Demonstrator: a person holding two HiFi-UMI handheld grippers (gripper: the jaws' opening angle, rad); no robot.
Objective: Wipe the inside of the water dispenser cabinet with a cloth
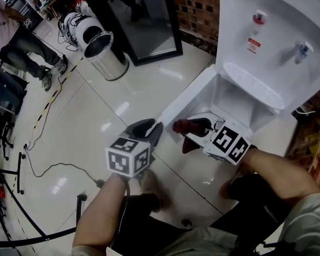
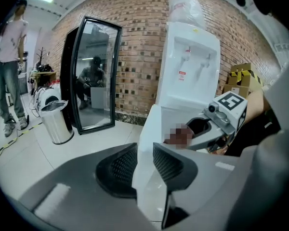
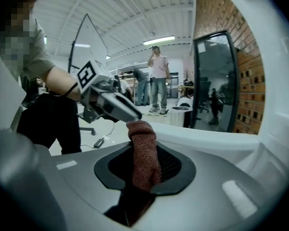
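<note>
At the far left of the head view a person (image 1: 21,41) stands on the tiled floor (image 1: 106,111), with a steel bin (image 1: 104,52) and a black-framed mirror (image 1: 149,20) leaning on the brick wall further along. Your left gripper (image 1: 151,129) comes next, low and centre, pointing at the free edge of the cabinet door (image 1: 189,100), which stands swung out towards you. In the left gripper view that white door edge runs up between the two jaws. They stand apart around it, and as far as the wide-angle view lets you judge, the pads do not press on the panel. Just to the right of the door, the reddish-brown cloth (image 1: 188,126) sits low at the mouth of the open cabinet (image 1: 234,103), close to the door's inner face. Your right gripper (image 3: 145,167) has it: in the right gripper view the jaws are closed on the cloth, which stands up between the pads as a folded, knitted-looking wad, its top poking out beyond the tips. That camera looks back out over a white rim towards your left gripper and the room. Above and to the right rises the white water dispenser (image 1: 266,31), its red and blue taps over the drip grille.
</note>
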